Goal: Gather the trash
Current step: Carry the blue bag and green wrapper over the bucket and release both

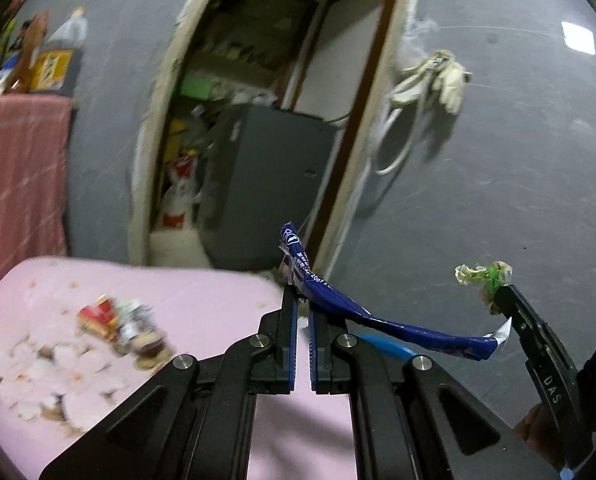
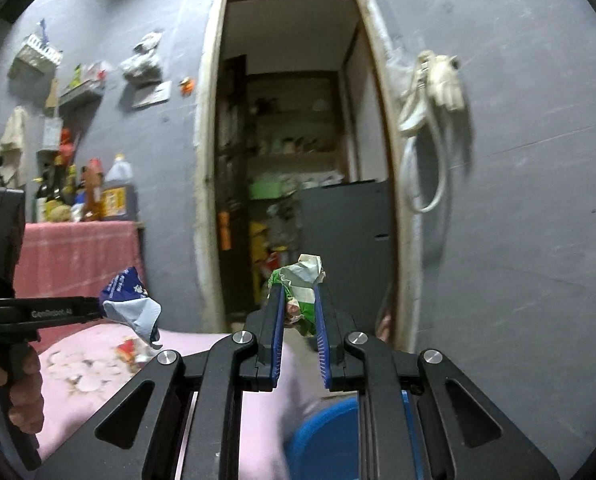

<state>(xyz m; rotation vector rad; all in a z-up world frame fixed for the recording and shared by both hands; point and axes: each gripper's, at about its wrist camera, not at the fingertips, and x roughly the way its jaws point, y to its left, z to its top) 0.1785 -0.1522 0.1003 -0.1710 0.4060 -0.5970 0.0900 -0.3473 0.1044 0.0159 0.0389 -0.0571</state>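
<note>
My left gripper [image 1: 303, 300] is shut on a long blue wrapper [image 1: 378, 320], held in the air; the wrapper also shows in the right wrist view [image 2: 132, 300]. My right gripper [image 2: 300, 300] is shut on a crumpled green-and-white wrapper [image 2: 304, 280], also seen at the right of the left wrist view [image 1: 486, 276]. Red and silver trash pieces [image 1: 118, 324] lie on the pink floral cloth [image 1: 202, 304] at the left. A blue bin rim [image 2: 326, 424] shows below my right gripper.
An open doorway [image 2: 290, 152] with cluttered shelves and a grey cabinet [image 2: 346, 236] lies ahead. A side table with a pink cloth [image 2: 78, 248] holds bottles at the left. A white cord and glove [image 2: 438, 88] hang on the grey wall.
</note>
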